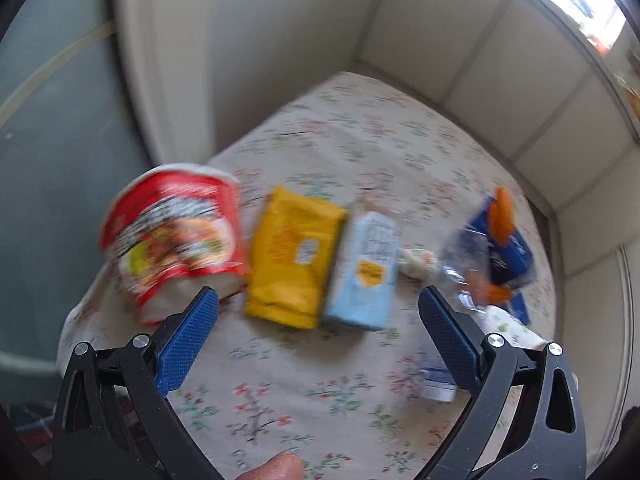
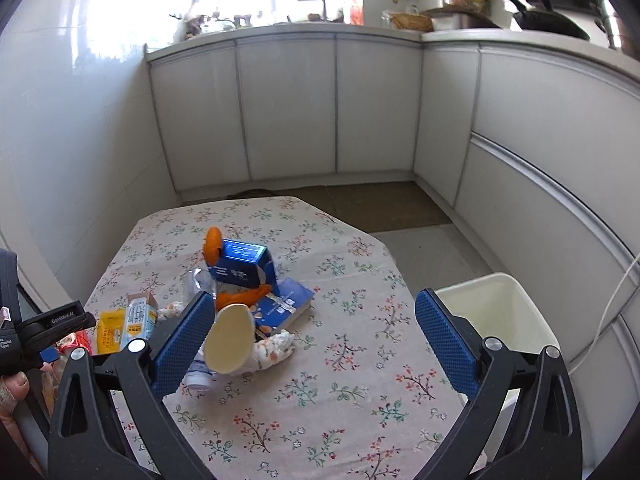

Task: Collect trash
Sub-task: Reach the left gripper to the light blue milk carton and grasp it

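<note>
Cabinets (image 2: 288, 108) lined the back and right walls, white fronts, with a cluttered counter on top. Tabletop (image 2: 320, 400) stood in front of them under a floral cloth and carried all the trash. Bin (image 2: 496, 312), cream plastic, sat on the floor at the tabletop's right edge, interior bare as far as could be seen.

Left tongs (image 1: 318, 332) were spread wide, nothing between the pads, hovering over the near-left part of the tabletop; left view was motion-blurred. Right tongs (image 2: 314, 338) were likewise released and gripping nothing, over the middle of the tabletop.

Trash, large to small:
- red noodle cup (image 1: 176, 232), on its side at the left edge
- yellow packet (image 1: 294, 256), just right of the cup
- pale blue carton (image 1: 366, 268), touching the packet's right side
- blue box (image 2: 244, 266), propped on the central pile, orange peel (image 2: 212, 244) against it
- blue booklet (image 2: 288, 306), flat under the box
- clear plastic wrapper (image 1: 464, 252), left of the box
- round cream lid (image 2: 230, 340), tilted up just beside the right tongs' left pad
- crumpled tissue (image 2: 276, 348), right of the lid
- small white bottle (image 1: 438, 380), lying near the left tongs' right pad
</note>
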The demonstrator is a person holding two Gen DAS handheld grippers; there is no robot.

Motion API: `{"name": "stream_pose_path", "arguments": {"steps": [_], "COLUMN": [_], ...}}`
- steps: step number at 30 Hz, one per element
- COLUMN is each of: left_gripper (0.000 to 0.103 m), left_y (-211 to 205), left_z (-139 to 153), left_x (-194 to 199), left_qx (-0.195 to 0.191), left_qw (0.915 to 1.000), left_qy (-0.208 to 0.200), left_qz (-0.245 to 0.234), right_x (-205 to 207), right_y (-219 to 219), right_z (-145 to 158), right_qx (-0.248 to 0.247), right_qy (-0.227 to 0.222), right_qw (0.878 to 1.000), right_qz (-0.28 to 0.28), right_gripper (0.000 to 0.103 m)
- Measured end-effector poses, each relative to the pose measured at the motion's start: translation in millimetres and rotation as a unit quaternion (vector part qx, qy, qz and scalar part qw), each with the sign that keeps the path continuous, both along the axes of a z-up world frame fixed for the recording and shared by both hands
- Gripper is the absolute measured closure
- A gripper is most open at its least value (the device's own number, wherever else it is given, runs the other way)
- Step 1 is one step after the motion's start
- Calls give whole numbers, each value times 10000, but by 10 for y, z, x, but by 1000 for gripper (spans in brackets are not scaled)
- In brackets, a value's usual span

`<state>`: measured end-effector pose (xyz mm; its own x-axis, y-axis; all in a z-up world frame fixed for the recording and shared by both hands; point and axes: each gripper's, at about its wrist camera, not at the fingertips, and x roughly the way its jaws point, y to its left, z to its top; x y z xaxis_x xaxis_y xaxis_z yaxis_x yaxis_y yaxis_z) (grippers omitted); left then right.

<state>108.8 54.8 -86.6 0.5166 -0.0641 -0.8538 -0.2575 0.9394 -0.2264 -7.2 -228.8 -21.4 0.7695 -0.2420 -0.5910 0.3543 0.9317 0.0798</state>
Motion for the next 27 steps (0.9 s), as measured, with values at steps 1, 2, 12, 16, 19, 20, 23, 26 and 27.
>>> {"name": "stream_pose_path", "arguments": {"steps": [1, 2, 12, 16, 19, 20, 23, 26, 27], "left_gripper": [7, 7, 7, 7, 9, 16, 47, 49, 49], "left_y": [-78, -153, -540, -480, -508, -523, -558, -529, -515], "left_z": [8, -6, -529, -691, -759, -785, -819, -778, -748], "left_x": [67, 142, 678, 755, 769, 775, 763, 724, 698], "left_qx": [14, 47, 706, 323, 554, 612, 795, 769, 706], "left_qw": [9998, 9993, 9849, 9845, 9813, 9803, 9761, 9776, 9790], "left_qy": [5, 54, 928, 1102, 1189, 1203, 1290, 1265, 1232], "left_qz": [-197, -373, -1279, -1325, -1407, -1445, -1558, -1493, -1465], "right_x": [9, 17, 144, 228, 288, 308, 349, 383, 398], "right_y": [-43, -97, -434, -456, -414, -395, -348, -317, -306], "right_z": [-13, -38, -269, -354, -401, -414, -434, -461, -475], "right_qx": [80, 201, 914, 1110, 1117, 1094, 1042, 1006, 1005], "right_qy": [95, 197, 663, 835, 971, 1005, 1066, 1112, 1135], "right_qw": [9999, 9996, 9936, 9903, 9889, 9887, 9885, 9883, 9880], "right_qz": [-14, -21, -41, 44, 140, 173, 241, 277, 285], "right_gripper": [6, 6, 6, 6, 6, 6, 6, 6, 6]}}
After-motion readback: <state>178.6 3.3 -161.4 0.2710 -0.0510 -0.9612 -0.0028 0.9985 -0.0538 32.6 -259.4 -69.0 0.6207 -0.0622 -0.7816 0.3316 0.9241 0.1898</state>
